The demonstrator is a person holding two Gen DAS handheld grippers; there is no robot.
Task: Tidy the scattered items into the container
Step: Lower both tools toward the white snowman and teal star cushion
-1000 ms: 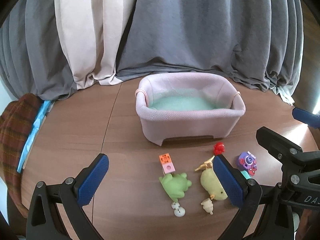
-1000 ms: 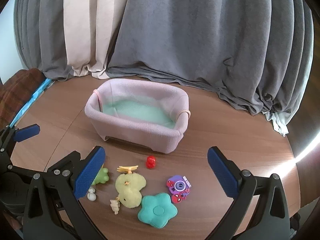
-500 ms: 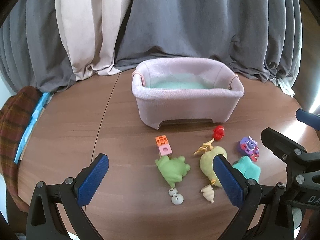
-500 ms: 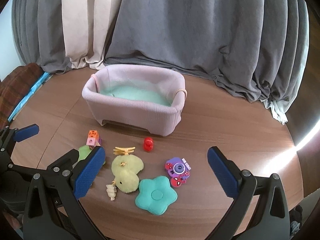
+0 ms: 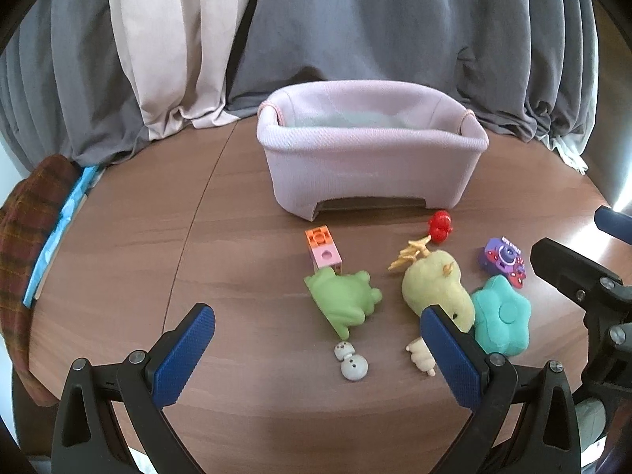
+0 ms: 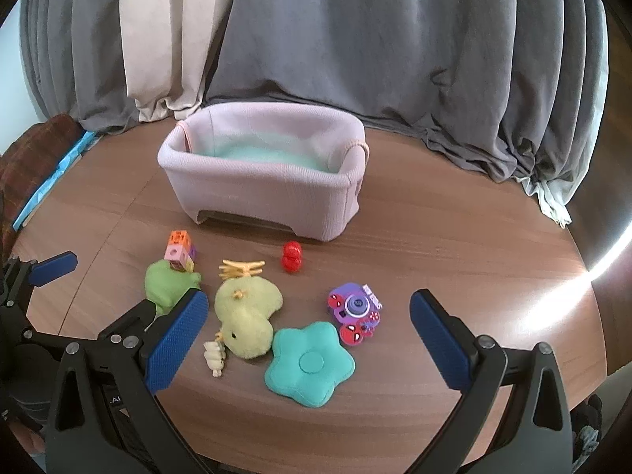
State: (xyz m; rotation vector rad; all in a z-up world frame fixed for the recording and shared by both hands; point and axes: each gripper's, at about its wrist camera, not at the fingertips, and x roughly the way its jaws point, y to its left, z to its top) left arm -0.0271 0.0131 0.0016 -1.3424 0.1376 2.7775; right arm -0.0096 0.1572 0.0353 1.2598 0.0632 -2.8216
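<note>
A pink fabric basket (image 5: 371, 173) (image 6: 260, 193) with a teal lining stands at the back of the round wooden table. In front of it lie a green plush frog (image 5: 341, 296) (image 6: 168, 282), a yellow plush (image 5: 436, 284) (image 6: 247, 310), a teal star cushion (image 5: 499, 316) (image 6: 310, 363), a purple toy camera (image 5: 503, 258) (image 6: 355, 310), a red toy (image 5: 440, 227) (image 6: 292, 256), an orange-pink block (image 5: 324, 247) (image 6: 179, 249), a small snowman figure (image 5: 351, 361) and a cream figure (image 5: 420, 357) (image 6: 215, 355). My left gripper (image 5: 318, 355) and right gripper (image 6: 304, 349) hover open and empty near the front.
Grey and beige curtains (image 5: 316, 47) hang behind the table. A plaid-covered chair (image 5: 23, 237) with a blue strip stands at the table's left edge. Bare wood (image 5: 138, 237) lies to the left of the toys, and more bare wood (image 6: 474, 237) to their right.
Both grippers have drawn back and lowered, so the basket and toys sit farther off and more from the side. Nothing on the table has moved; both jaws stayed open.
</note>
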